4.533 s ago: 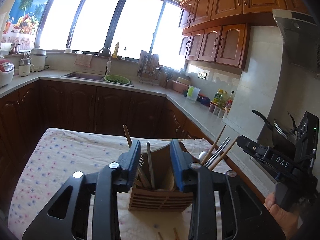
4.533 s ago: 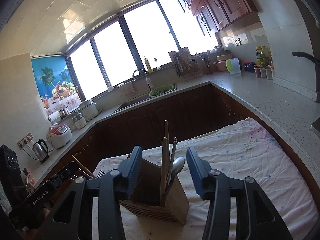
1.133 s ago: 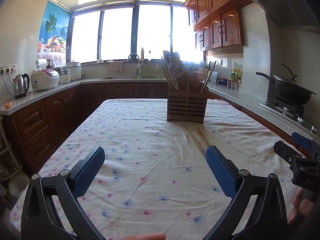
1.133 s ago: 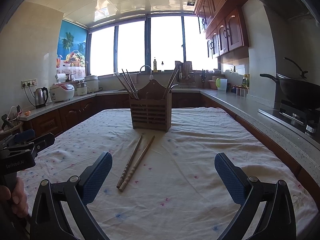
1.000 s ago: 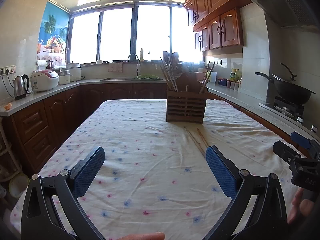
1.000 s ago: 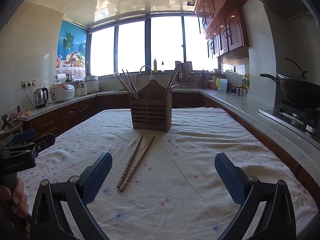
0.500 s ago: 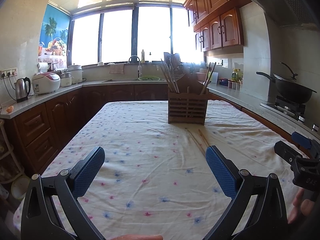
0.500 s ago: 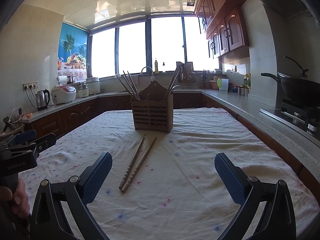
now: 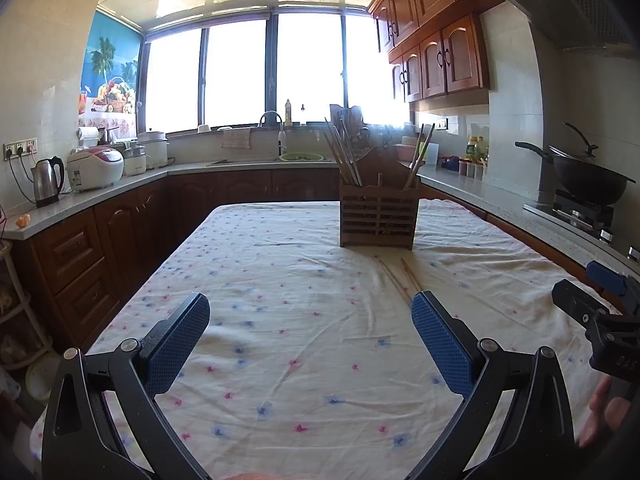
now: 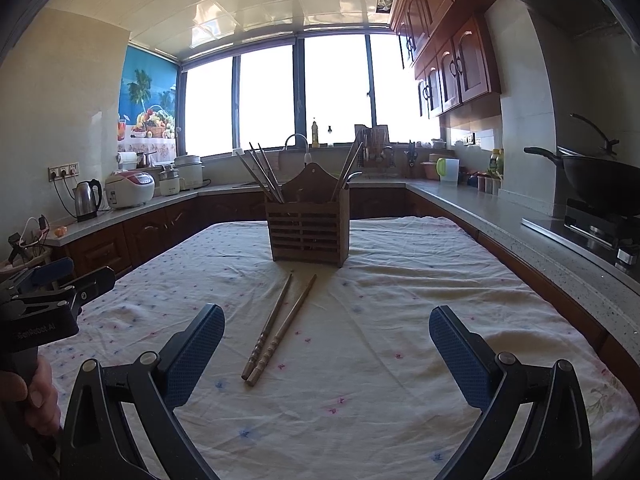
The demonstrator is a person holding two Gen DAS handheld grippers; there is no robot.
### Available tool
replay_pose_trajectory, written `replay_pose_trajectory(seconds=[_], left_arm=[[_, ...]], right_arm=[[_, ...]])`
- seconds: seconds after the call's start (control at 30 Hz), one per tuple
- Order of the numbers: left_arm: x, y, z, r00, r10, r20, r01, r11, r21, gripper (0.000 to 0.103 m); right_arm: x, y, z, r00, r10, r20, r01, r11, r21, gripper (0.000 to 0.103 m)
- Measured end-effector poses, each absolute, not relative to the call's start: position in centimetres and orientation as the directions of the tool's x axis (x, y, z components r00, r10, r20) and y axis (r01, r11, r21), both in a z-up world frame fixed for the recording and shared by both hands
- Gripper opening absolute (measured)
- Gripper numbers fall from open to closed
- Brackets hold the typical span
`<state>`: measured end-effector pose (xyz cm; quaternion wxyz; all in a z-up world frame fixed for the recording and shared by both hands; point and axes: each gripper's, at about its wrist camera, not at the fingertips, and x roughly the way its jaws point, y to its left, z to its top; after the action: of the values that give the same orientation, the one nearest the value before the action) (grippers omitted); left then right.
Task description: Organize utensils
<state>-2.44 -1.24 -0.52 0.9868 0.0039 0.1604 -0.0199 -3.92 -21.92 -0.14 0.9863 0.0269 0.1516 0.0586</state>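
A slatted wooden utensil holder (image 10: 308, 230) stands upright on the table, with several chopsticks and a spoon leaning out of its left and right compartments. It also shows in the left wrist view (image 9: 378, 220). Two wooden chopsticks (image 10: 280, 328) lie side by side on the cloth in front of it; the left wrist view shows them (image 9: 402, 280) just beyond that gripper's right finger. My right gripper (image 10: 326, 344) is open and empty, low over the cloth, with the chopsticks' near ends between its fingers. My left gripper (image 9: 310, 336) is open and empty, further left.
The table carries a cream cloth with small flowers (image 10: 400, 280). Counters run round it: a kettle (image 10: 88, 200) and rice cooker (image 10: 130, 190) on the left, a wok (image 10: 600, 186) on the stove at the right, a sink under the window.
Both grippers were earlier up close around the holder; now they are back near the table's front edge, wide open. In the last second both have barely shifted.
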Motion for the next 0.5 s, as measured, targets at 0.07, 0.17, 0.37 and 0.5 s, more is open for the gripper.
replay_pose_trajectory(seconds=[0.07,0.17,0.37,0.5], left_arm=[[-2.5,-1.19,-0.51,0.948,-0.035,-0.315,0.038,0.999,0.003,0.103],[-2.56,-1.19,-0.5,0.949,-0.033,-0.313,0.037,0.999,0.004,0.103],[-2.59,-1.21,-0.48,0.948,-0.035,-0.315,0.038,0.999,0.004,0.103],[-2.64,-1.16,-0.4,0.949,-0.036,-0.314,0.04,0.999,0.004,0.103]], right_arm=[[-3.93,-21.93,-0.13,0.947,0.125,-0.296,-0.108,0.992,0.072,0.103],[-3.96,-21.9,-0.12,0.948,0.124,-0.295,-0.108,0.992,0.071,0.103],[-3.96,-21.85,-0.11,0.947,0.126,-0.295,-0.109,0.991,0.073,0.103],[-3.97,-21.84,-0.09,0.947,0.127,-0.294,-0.109,0.991,0.075,0.103]])
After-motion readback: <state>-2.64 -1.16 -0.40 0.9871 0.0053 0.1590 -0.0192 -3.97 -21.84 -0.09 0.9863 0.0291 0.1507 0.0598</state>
